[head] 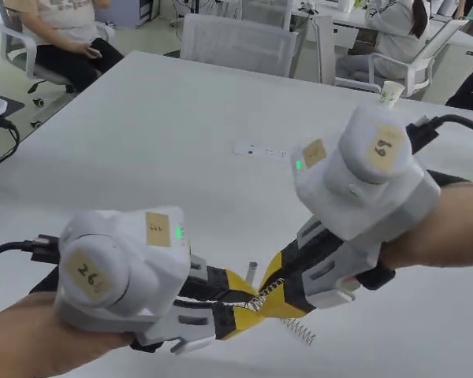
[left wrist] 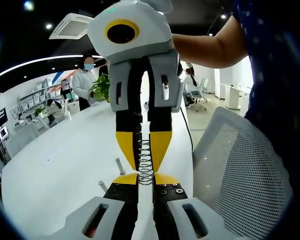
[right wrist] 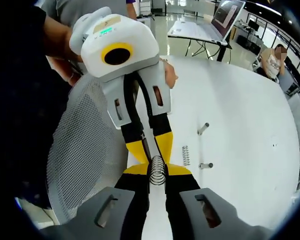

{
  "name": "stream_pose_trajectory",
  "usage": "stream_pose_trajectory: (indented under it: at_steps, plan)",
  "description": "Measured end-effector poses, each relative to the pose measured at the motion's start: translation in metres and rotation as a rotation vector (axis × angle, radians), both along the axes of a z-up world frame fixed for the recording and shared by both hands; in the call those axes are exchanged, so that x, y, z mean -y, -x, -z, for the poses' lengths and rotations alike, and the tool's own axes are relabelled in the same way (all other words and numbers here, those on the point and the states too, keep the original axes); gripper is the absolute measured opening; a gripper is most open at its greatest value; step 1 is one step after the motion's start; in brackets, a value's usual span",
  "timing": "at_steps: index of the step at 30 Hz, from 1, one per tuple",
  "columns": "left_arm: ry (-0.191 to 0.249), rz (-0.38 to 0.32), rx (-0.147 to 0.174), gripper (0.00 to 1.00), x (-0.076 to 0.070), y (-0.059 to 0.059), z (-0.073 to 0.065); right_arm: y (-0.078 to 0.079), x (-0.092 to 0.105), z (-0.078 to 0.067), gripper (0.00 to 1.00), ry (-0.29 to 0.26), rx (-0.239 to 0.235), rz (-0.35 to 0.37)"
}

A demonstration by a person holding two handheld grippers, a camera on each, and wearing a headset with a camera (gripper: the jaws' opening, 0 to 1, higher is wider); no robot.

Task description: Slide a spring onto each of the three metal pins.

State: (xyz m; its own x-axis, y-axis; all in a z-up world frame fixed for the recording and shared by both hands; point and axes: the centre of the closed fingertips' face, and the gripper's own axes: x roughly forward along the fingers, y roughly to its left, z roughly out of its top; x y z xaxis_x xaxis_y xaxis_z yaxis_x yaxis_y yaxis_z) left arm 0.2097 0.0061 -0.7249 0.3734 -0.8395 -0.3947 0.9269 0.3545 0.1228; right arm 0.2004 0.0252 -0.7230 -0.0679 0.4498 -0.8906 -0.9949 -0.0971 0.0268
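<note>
At the top centre of your head view stands a grey mesh chair [head: 236, 43], with a seated person [head: 63, 31] at upper left. At upper right, a paper cup [head: 391, 93] stands near the far edge of the white table [head: 181, 134].

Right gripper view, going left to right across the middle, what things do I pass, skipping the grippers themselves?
The mesh chair back → gripped spring → loose spring lying on the table → metal pin.

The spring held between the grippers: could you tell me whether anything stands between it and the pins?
Nothing visible does. The spring is held above bare table with two pins standing free nearby; a loose spring lies flat beside them, covering none.
</note>
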Motion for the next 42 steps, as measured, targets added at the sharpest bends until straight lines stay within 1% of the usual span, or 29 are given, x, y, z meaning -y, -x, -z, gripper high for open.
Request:
stream_pose_trajectory:
  at_steps: [1,3,5,6,7,11,12,15,20,22,23,27,29,30,32,33,35,36,38,40,42]
  plan:
    - [0.002,-0.003,-0.001,0.02,0.000,0.000,0.000,-0.001,-0.001,0.000,0.08,0.020,0.009,-0.014]
    - [0.004,-0.007,-0.002,0.02,0.000,-0.001,0.000,-0.001,-0.001,0.001,0.08,0.053,0.009,-0.022]
    - [0.004,-0.013,-0.003,0.02,-0.001,-0.003,0.001,-0.002,-0.002,0.002,0.08,0.069,0.011,-0.028]
    - [0.005,-0.013,-0.004,0.02,-0.001,-0.003,0.001,-0.003,-0.002,0.002,0.08,0.098,0.016,-0.035]
    - [0.005,-0.015,-0.005,0.02,-0.001,-0.003,0.001,-0.002,-0.002,0.003,0.08,0.112,0.017,-0.040]
    - [0.004,-0.022,-0.010,0.02,-0.002,-0.005,0.002,-0.003,-0.003,0.004,0.08,0.163,0.039,-0.060]
    - [0.004,-0.023,-0.012,0.02,-0.002,-0.005,0.002,-0.004,-0.002,0.005,0.08,0.183,0.047,-0.068]
    - [0.010,-0.027,-0.016,0.03,-0.003,-0.006,0.002,-0.003,-0.003,0.004,0.08,0.190,0.049,-0.079]
    - [0.028,-0.042,-0.022,0.04,-0.007,-0.008,-0.001,-0.006,-0.005,0.001,0.08,0.181,0.044,-0.078]
    - [0.033,-0.051,-0.023,0.07,-0.008,-0.010,-0.003,-0.006,-0.005,0.001,0.08,0.181,0.043,-0.078]
    - [0.036,-0.063,-0.032,0.09,-0.009,-0.011,-0.003,-0.006,-0.005,0.001,0.08,0.182,0.042,-0.079]
    - [0.043,-0.070,-0.038,0.15,-0.010,-0.011,-0.003,-0.007,-0.005,0.001,0.08,0.175,0.044,-0.080]
    - [0.037,-0.074,-0.047,0.15,-0.012,-0.011,-0.001,-0.007,-0.005,0.001,0.08,0.171,0.044,-0.079]
    - [0.037,-0.077,-0.048,0.17,-0.012,-0.011,-0.001,-0.007,-0.005,0.001,0.08,0.171,0.044,-0.078]
    - [0.039,-0.081,-0.066,0.21,-0.015,-0.010,0.001,-0.008,-0.006,0.001,0.08,0.169,0.044,-0.078]
    - [0.039,-0.082,-0.069,0.22,-0.016,-0.010,0.002,-0.007,-0.006,0.001,0.08,0.168,0.042,-0.079]
    - [0.041,-0.081,-0.080,0.27,-0.020,-0.009,0.004,-0.008,-0.006,0.000,0.08,0.164,0.043,-0.079]
    - [0.038,-0.086,-0.091,0.29,-0.023,-0.008,0.006,-0.008,-0.007,0.000,0.08,0.165,0.042,-0.080]
    - [0.042,-0.096,-0.092,0.31,-0.030,-0.009,0.007,-0.009,-0.007,-0.001,0.08,0.162,0.047,-0.080]
    - [0.044,-0.120,-0.106,0.35,-0.039,-0.011,0.010,-0.010,-0.008,-0.002,0.08,0.161,0.046,-0.077]
    - [0.044,-0.138,-0.104,0.36,-0.046,-0.012,0.011,-0.011,-0.009,-0.002,0.08,0.160,0.046,-0.076]
